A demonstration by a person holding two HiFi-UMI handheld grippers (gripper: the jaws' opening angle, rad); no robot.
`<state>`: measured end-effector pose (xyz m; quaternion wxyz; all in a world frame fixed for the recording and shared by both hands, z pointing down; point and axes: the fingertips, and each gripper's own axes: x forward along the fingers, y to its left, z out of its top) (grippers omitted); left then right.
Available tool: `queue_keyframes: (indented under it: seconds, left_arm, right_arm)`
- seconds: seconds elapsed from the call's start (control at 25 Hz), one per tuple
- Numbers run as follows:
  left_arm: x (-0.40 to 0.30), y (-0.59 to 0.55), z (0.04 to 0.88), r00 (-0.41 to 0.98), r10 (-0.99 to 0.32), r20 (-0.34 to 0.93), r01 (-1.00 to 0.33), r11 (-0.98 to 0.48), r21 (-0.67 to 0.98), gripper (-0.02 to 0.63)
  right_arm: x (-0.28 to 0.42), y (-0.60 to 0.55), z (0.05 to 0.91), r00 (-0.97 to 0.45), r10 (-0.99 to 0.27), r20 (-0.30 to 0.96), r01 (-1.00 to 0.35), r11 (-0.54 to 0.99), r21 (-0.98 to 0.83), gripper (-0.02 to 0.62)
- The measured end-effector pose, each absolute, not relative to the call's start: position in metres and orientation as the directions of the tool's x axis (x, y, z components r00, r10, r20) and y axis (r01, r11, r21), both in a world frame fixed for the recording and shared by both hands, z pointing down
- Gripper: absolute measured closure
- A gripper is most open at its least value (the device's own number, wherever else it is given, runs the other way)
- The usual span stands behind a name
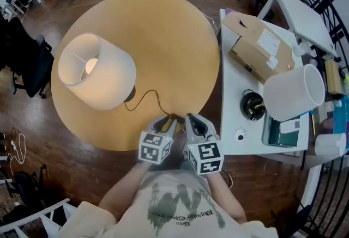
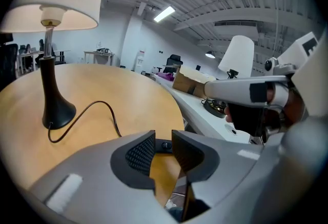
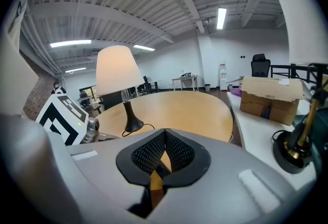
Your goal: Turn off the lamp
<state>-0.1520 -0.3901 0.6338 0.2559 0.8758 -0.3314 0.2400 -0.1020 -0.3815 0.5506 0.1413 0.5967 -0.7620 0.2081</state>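
The lit lamp, a white shade (image 1: pixel 95 71) on a black foot (image 1: pixel 129 93), stands at the left of the round wooden table (image 1: pixel 163 30). Its black cord (image 1: pixel 147 95) runs toward the near edge. In the left gripper view the foot (image 2: pixel 54 110) and cord (image 2: pixel 102 110) lie ahead to the left. A small black switch (image 2: pixel 163 144) lies on the wood between the pads of my open left gripper (image 2: pixel 163 154), untouched. My right gripper (image 3: pixel 165 148) is shut, its tips meeting with nothing gripped. In the head view both grippers (image 1: pixel 166 121) (image 1: pixel 192 121) hover side by side at the table's near edge.
A white side table (image 1: pixel 234 84) adjoins on the right, carrying a cardboard box (image 1: pixel 256 46), a spare white shade (image 1: pixel 294 92) and a black lamp socket (image 1: pixel 252 105). A black office chair (image 1: pixel 27 62) stands on the wooden floor at the left.
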Motion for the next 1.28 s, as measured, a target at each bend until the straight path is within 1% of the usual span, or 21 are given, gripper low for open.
queue_keyframes:
  seconds: [0.08,0.2,0.44,0.68,0.96,1.16,1.2,1.24,1.28]
  left_arm:
    - [-0.149,-0.391,0.641,0.675,-0.435,0.596,-0.688,-0.663,0.296,0.521]
    - [-0.147,-0.394,0.651,0.682,-0.411,0.605,-0.679,-0.663,0.315,0.497]
    - [-0.138,-0.401,0.667,0.685,-0.377,0.624,-0.671,-0.66,0.338,0.488]
    - [-0.135,-0.406,0.673,0.667,-0.381,0.64,-0.687,-0.648,0.33,0.482]
    - [-0.13,-0.409,0.675,0.679,-0.348,0.646,-0.664,-0.667,0.338,0.489]
    - [-0.131,-0.409,0.677,0.665,-0.366,0.651,-0.669,-0.679,0.302,0.491]
    - [-0.131,-0.409,0.679,0.658,-0.372,0.655,-0.671,-0.685,0.284,0.524]
    - [-0.132,-0.41,0.679,0.653,-0.376,0.657,-0.67,-0.691,0.271,0.537]
    - [-0.131,-0.41,0.68,0.652,-0.377,0.658,-0.669,-0.695,0.265,0.537]
  right_arm:
    - [-0.099,-0.376,0.554,-0.223,-0.851,0.475,-0.974,0.173,-0.147,0.595]
    - [-0.097,-0.369,0.558,-0.196,-0.851,0.487,-0.979,0.145,-0.141,0.595]
    - [-0.091,-0.357,0.563,-0.155,-0.848,0.507,-0.986,0.099,-0.135,0.595]
    - [-0.084,-0.352,0.564,-0.138,-0.845,0.517,-0.989,0.086,-0.124,0.595]
    - [-0.083,-0.357,0.566,-0.147,-0.845,0.515,-0.988,0.096,-0.124,0.595]
    - [-0.085,-0.359,0.566,-0.159,-0.843,0.513,-0.986,0.111,-0.124,0.595]
    - [-0.085,-0.359,0.566,-0.161,-0.843,0.513,-0.986,0.113,-0.123,0.595]
    - [-0.084,-0.36,0.566,-0.162,-0.844,0.512,-0.986,0.116,-0.122,0.595]
    - [-0.084,-0.361,0.566,-0.165,-0.844,0.511,-0.985,0.119,-0.122,0.595]
